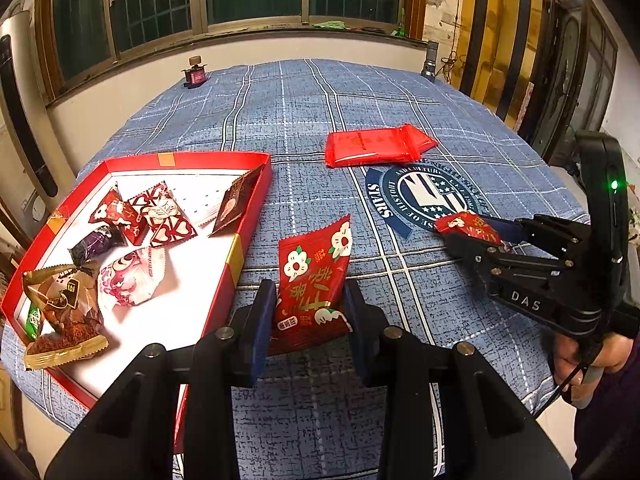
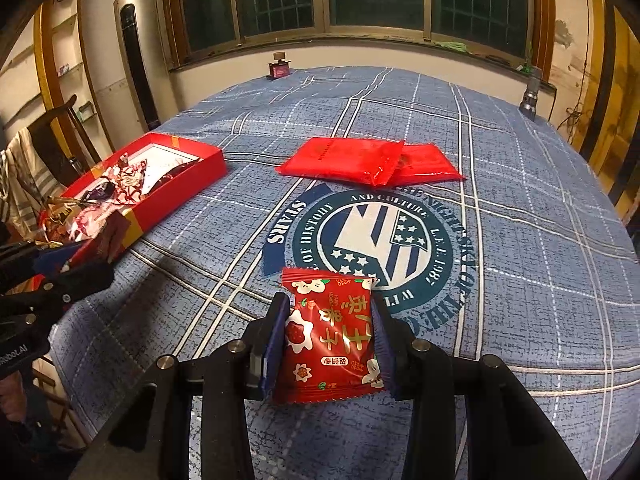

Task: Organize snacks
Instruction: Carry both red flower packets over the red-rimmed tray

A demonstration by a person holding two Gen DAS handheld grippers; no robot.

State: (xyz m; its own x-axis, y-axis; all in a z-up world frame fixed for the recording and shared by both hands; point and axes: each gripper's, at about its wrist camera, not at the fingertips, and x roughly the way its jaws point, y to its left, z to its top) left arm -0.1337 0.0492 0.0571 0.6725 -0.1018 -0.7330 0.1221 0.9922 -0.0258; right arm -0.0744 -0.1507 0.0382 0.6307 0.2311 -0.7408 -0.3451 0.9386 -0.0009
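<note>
My left gripper (image 1: 310,308) is shut on a red flowered snack packet (image 1: 314,276), held just right of the red box (image 1: 252,224). The box holds several wrapped snacks (image 1: 152,220). My right gripper (image 2: 330,336) is shut on a second red flowered packet (image 2: 330,336) above the round emblem (image 2: 376,240) on the blue checked tablecloth; it also shows in the left wrist view (image 1: 476,236). Two plain red packets (image 2: 368,160) lie overlapped on the cloth beyond the emblem, also seen in the left wrist view (image 1: 376,146). The red box shows at the left of the right wrist view (image 2: 176,184).
A small dark red device (image 1: 195,74) stands at the table's far edge, and a grey metal cylinder (image 2: 530,98) at the far right edge. A wall with windows lies behind the table. A tall air conditioner (image 2: 136,64) and a chair (image 2: 48,148) stand at the left.
</note>
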